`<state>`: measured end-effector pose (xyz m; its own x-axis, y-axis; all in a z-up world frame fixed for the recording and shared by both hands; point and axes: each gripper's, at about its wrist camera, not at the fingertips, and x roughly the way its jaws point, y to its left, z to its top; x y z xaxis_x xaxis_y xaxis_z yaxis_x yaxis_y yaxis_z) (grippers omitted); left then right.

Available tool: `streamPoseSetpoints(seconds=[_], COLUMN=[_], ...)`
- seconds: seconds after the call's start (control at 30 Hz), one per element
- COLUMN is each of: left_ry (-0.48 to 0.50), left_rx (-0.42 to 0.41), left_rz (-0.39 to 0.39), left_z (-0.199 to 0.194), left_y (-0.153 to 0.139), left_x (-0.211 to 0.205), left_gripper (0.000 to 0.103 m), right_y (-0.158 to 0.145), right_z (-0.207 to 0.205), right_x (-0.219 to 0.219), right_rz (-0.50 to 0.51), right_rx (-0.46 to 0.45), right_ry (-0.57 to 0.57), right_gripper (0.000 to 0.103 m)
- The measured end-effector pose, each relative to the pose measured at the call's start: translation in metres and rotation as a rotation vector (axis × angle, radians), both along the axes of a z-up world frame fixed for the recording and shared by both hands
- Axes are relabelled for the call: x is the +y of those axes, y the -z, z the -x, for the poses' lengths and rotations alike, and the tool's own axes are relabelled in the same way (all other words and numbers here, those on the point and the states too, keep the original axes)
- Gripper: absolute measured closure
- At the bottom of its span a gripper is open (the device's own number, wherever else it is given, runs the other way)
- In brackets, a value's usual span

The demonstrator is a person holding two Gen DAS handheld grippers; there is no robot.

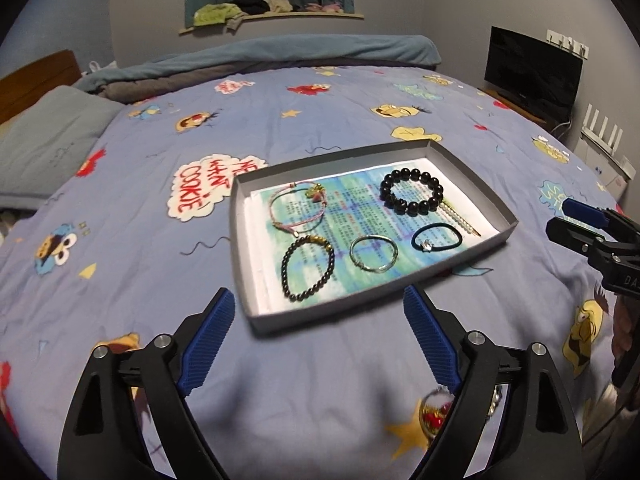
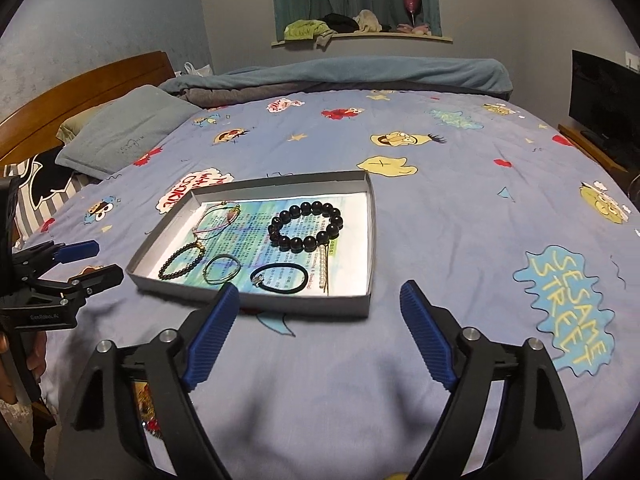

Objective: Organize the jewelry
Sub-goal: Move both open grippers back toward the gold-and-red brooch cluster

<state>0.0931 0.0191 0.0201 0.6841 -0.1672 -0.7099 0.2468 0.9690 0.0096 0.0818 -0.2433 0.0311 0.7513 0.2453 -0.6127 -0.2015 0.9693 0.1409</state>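
Six pieces of jewelry lay in the shallow grey cardboard tray (image 1: 472, 246) on the blue cartoon-print bedspread (image 1: 320, 376): a large black bead bracelet (image 1: 412, 192), a small dark bead bracelet (image 1: 306, 268), a pink cord bracelet (image 1: 296, 204), a thin metal bangle (image 1: 374, 253), a black hair tie (image 1: 437, 237) and a pearl strand (image 1: 460, 216). The left gripper (image 1: 316, 320) and the right gripper (image 2: 320, 312) hovered wide open and empty before the tray. The sorting seemed almost done. A blurred red round thing (image 1: 434, 412) was half hidden behind the left finger; the next move probably called for reaching it.
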Motion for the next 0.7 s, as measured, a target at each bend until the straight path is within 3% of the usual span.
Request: streamPoseSetpoints(seconds=[0.27,0.7], left_ry=[-0.024,-0.020], left_rx=[-0.017,-0.017], left_rz=[-0.035,0.034], left_z=[0.029,0.086], left_y=[-0.002,0.024], left_x=[0.007,0.013], left_gripper=[0.012,0.012], right_y=[-0.007,0.017], right_z=[0.028,0.067], right_x=[-0.001,0.004], right_rz=[0.006,0.065], right_rx=[-0.025,-0.011], right_ry=[-0.009,-0.032], right_gripper=[0.006,0.006])
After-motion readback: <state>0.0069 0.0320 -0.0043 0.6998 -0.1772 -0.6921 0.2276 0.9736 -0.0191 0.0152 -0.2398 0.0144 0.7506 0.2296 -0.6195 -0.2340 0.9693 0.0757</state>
